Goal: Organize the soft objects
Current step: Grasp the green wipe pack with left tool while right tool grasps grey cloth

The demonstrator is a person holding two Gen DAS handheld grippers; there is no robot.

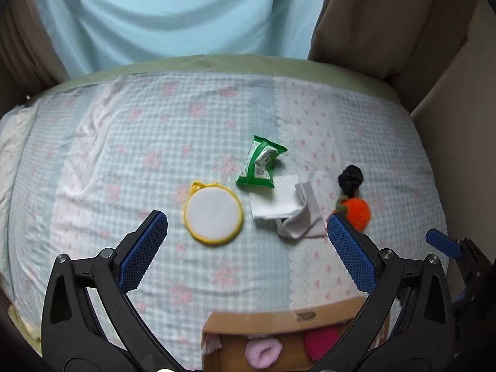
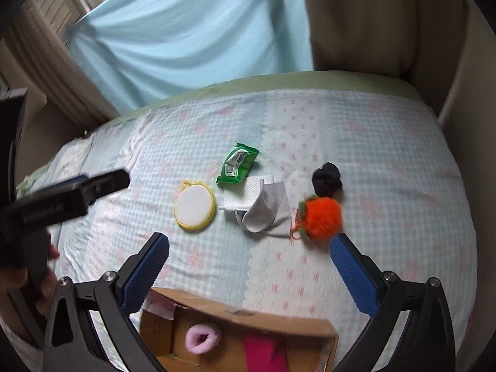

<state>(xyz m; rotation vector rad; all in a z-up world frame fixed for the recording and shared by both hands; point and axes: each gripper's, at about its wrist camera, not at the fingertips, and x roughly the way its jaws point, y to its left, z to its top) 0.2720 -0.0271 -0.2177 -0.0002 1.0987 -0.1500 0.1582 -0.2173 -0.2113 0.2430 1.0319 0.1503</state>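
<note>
While both tongs, left [image 1: 246, 241] and right [image 2: 249, 265], hang wide apart and empty above the bed, the fluffy orange pompom [image 2: 321, 218] lies nearest; pinch it centrally, then lift toward the cardboard box [image 2: 279, 322].

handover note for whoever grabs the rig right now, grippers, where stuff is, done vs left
Left gripper: open, empty, above the bed.
Right gripper: open, empty.
Cardboard box at the near edge already holds a pink fluffy item and a magenta cloth.
Left on the bedspread: yellow-rimmed round pad, green wipes pack, white cloths, black scrunchie, orange pom-pom.
</note>
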